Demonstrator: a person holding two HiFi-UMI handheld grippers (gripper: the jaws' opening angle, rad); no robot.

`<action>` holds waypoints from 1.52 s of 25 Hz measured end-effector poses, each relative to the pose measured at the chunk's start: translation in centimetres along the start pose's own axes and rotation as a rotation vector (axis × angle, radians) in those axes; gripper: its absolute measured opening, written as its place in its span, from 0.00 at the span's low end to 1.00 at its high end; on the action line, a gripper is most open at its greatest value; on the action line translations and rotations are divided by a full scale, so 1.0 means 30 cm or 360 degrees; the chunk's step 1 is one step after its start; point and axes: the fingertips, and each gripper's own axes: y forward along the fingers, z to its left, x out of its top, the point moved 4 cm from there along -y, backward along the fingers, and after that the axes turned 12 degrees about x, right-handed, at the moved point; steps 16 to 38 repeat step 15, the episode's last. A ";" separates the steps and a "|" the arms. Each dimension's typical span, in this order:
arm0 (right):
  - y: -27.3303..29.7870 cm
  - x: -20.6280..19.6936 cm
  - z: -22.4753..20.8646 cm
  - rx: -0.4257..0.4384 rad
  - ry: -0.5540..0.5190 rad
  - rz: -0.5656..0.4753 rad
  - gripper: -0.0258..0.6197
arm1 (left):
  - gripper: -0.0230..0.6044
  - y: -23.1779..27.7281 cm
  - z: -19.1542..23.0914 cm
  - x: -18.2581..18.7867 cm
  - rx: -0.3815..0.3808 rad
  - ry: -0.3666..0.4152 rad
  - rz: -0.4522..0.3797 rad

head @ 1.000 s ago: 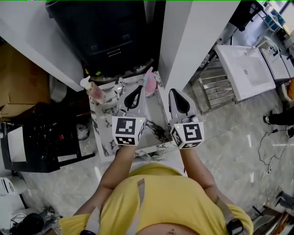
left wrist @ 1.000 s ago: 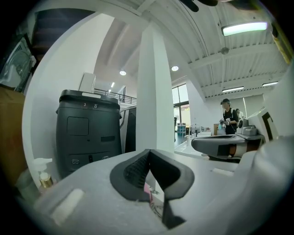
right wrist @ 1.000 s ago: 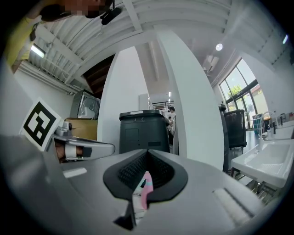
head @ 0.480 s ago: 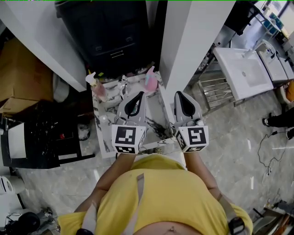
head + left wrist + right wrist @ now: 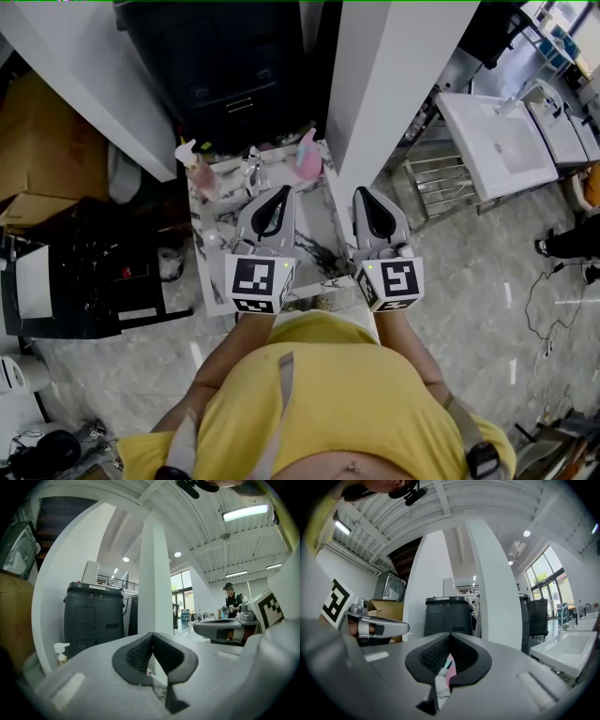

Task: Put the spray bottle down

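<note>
The pink spray bottle stands upright at the far edge of the small marble table, free of both grippers. My left gripper hovers level over the table's middle, shut and empty, with its pads meeting at the tip. My right gripper hangs beside it at the table's right edge, also shut and empty. In the right gripper view the spray bottle shows pink through the gap below the shut gripper. The left gripper points at the white pillar.
A pump bottle with a white head stands at the table's far left, also seen low left as the pump bottle. A chrome tap is between the bottles. A black bin, a white pillar, cardboard boxes and a white sink surround the table.
Both grippers have drawn back a little from the bottles toward the person. They stay shut and empty, and the spray bottle has not moved.
</note>
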 end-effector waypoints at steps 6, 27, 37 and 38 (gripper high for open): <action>0.001 -0.012 0.008 0.0008 -0.0012 0.0015 0.04 | 0.04 -0.003 0.002 -0.015 -0.0009 -0.0007 0.0020; 0.013 -0.025 0.014 0.0002 0.0001 0.0042 0.04 | 0.04 0.006 0.013 -0.025 -0.0029 -0.0007 0.0030; 0.013 -0.025 0.014 0.0002 0.0001 0.0042 0.04 | 0.04 0.006 0.013 -0.025 -0.0029 -0.0007 0.0030; 0.013 -0.025 0.014 0.0002 0.0001 0.0042 0.04 | 0.04 0.006 0.013 -0.025 -0.0029 -0.0007 0.0030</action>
